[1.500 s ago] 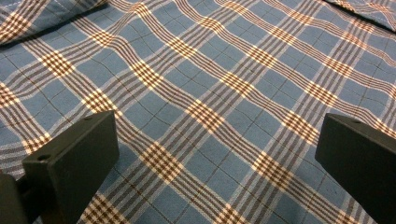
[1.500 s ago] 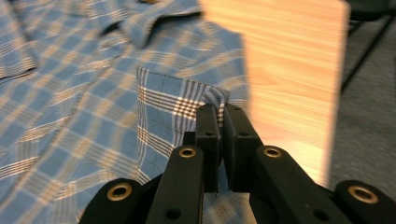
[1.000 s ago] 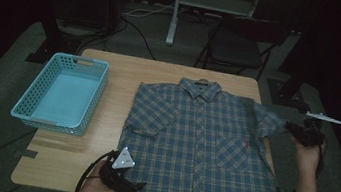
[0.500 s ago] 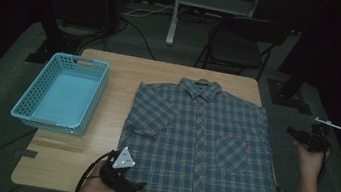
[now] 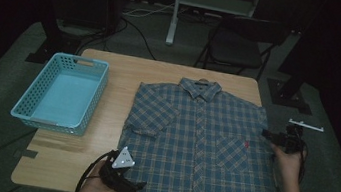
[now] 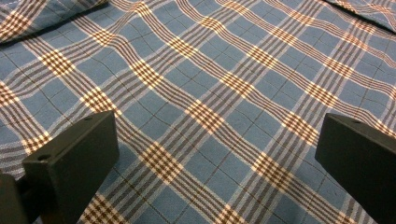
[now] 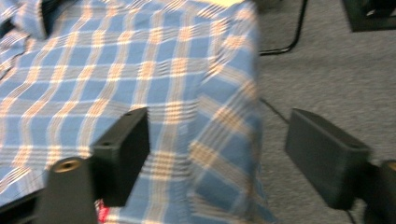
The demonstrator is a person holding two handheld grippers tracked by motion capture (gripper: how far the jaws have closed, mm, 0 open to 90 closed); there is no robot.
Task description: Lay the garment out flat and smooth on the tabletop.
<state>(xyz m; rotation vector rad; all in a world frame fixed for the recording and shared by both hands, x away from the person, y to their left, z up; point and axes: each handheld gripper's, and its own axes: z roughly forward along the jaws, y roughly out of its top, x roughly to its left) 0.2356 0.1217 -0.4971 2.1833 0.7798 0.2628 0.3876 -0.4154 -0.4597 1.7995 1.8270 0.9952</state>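
Observation:
A blue plaid shirt (image 5: 197, 145) lies flat, collar away from me, on the wooden table (image 5: 116, 73). At the shirt's lower left hem my left gripper (image 5: 139, 186) rests low with its jaws wide apart. In the left gripper view only flat fabric (image 6: 210, 70) lies beyond the left gripper (image 6: 215, 158). My right gripper (image 5: 268, 135) hovers at the shirt's right edge, by the chest pocket. Its jaws have just been opening and now stand open. In the right gripper view the right gripper (image 7: 219, 154) frames the shirt's right sleeve (image 7: 224, 116), which droops over the table edge, untouched by the pads.
A teal plastic basket (image 5: 48, 122) with nothing in it stands on the table's left side. Bare wood shows between it and the shirt. A dark folding chair (image 5: 238, 45) and a white stand are behind the table. Grey carpet (image 7: 327, 60) with a cable lies to the right.
The right gripper has let go of the stretched-out right sleeve, opened its jaws, and dropped slightly toward me. The sleeve has fallen over the table's edge. The left gripper has kept still.

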